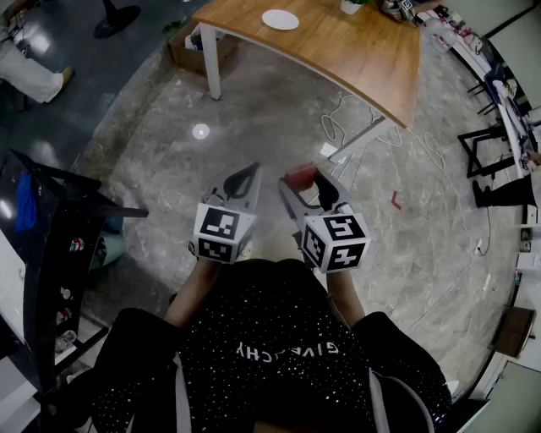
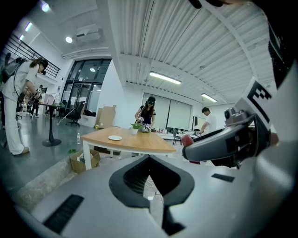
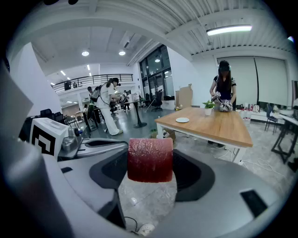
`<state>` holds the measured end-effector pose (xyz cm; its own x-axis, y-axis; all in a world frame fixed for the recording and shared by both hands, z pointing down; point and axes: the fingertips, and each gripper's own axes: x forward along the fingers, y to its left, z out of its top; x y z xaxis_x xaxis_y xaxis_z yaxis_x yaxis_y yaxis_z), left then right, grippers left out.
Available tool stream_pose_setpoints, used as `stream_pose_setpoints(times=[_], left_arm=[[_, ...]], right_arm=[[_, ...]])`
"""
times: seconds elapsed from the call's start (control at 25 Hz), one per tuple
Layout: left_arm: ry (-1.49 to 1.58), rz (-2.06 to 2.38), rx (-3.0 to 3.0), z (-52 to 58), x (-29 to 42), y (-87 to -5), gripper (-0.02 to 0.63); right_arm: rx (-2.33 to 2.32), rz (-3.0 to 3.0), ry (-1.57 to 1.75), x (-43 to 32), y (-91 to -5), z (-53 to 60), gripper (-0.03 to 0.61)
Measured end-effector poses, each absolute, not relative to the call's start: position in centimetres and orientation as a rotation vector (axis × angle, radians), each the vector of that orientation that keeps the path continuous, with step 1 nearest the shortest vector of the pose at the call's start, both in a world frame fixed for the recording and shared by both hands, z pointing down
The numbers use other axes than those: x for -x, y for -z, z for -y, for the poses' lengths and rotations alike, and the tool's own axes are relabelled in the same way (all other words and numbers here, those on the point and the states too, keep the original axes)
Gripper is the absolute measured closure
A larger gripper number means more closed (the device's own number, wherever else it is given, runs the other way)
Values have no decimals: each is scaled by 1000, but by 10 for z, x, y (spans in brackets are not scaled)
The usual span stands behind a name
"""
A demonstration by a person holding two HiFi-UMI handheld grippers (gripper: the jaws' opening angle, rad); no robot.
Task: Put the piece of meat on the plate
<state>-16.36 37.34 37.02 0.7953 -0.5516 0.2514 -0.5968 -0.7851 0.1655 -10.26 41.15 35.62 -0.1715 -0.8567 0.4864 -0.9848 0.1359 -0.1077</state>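
Note:
A dark red block of meat (image 3: 150, 161) sits between the pads of my right gripper (image 3: 150, 155), which is shut on it. In the head view the meat (image 1: 297, 176) shows at that gripper's (image 1: 303, 182) tips, held over the marble floor. My left gripper (image 1: 248, 176) is beside it on the left, its jaws (image 2: 149, 158) shut with nothing in them. The white plate (image 1: 280, 19) lies far ahead on the wooden table (image 1: 363, 59); the plate (image 2: 115, 137) (image 3: 182, 120) is small in both gripper views.
A cardboard box (image 1: 188, 46) sits under the table's left end. White cables (image 1: 338, 127) trail on the floor near a table leg. A black rack (image 1: 51, 245) stands at my left. A person (image 3: 225, 88) works at the table's far side, next to a potted plant (image 3: 208, 108).

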Motion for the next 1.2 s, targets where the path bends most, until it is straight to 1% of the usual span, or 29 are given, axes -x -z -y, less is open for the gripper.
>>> stream_pose_setpoints(times=[0.24, 0.56, 0.8, 1.2], left_arm=[[-294, 880, -2730, -368, 171, -378, 606], [-315, 879, -2719, -342, 157, -389, 606], [-317, 900, -2724, -290, 125, -387, 606], [-329, 904, -2726, -183, 48, -383, 606]], right_arm=[[-1781, 2100, -610, 109, -360, -406, 282], [-1789, 2114, -607, 96, -363, -373, 282], [-1778, 2124, -608, 63, -364, -323, 282], [-1737, 2142, -601, -3, -361, -215, 282]])
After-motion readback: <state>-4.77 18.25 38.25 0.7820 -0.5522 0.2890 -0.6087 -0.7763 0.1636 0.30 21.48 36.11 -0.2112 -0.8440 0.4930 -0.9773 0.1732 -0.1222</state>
